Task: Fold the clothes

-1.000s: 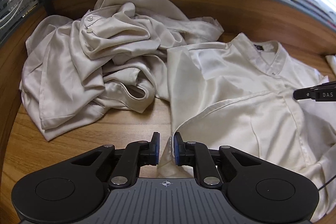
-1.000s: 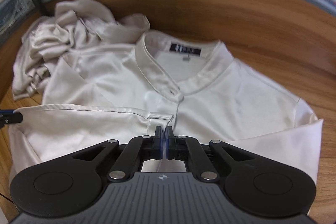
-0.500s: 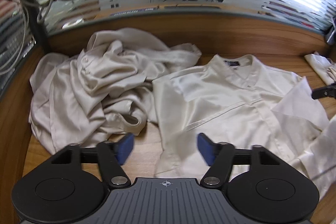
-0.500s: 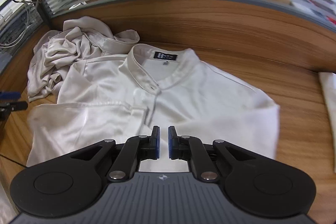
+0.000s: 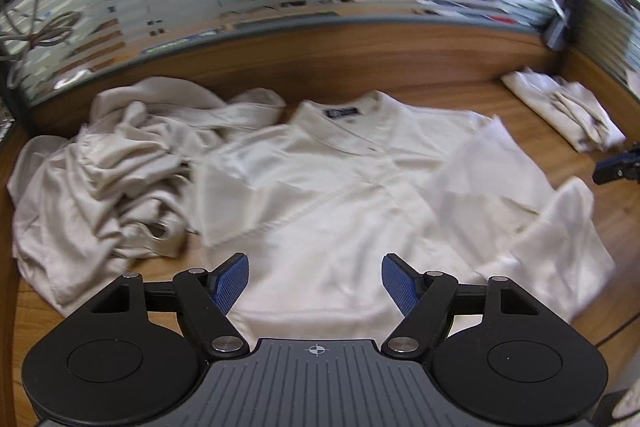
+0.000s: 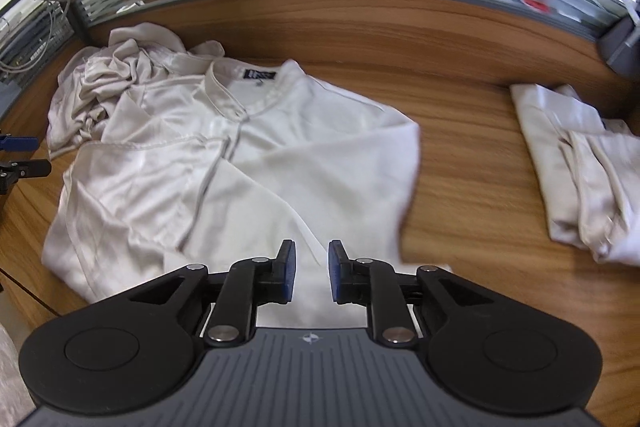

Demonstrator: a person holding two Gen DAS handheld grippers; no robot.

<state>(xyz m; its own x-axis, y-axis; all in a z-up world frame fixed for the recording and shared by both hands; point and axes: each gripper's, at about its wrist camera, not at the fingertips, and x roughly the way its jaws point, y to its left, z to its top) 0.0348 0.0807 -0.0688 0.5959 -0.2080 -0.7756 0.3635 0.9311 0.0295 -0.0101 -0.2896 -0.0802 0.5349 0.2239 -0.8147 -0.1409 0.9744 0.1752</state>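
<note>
Shirt (image 6: 256,155): flat on table (image 6: 460,131), both sleeves crossed over chest.
Left hand-held gripper (image 5: 315,277): wide, let go, pulled back.
Right hand-held gripper (image 6: 311,273): narrowly parted, sleeve released.
Meaning: sleeve folds look placed.

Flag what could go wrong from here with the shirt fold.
1. The crumpled pile overlaps the flat shirt at its shoulder; the next grab may snag both.
2. Both sleeves lie loosely across the front with wrinkles, so further folds could come out uneven.
3. Both the left gripper and right gripper are open and empty, so nothing pins the folds.
</note>
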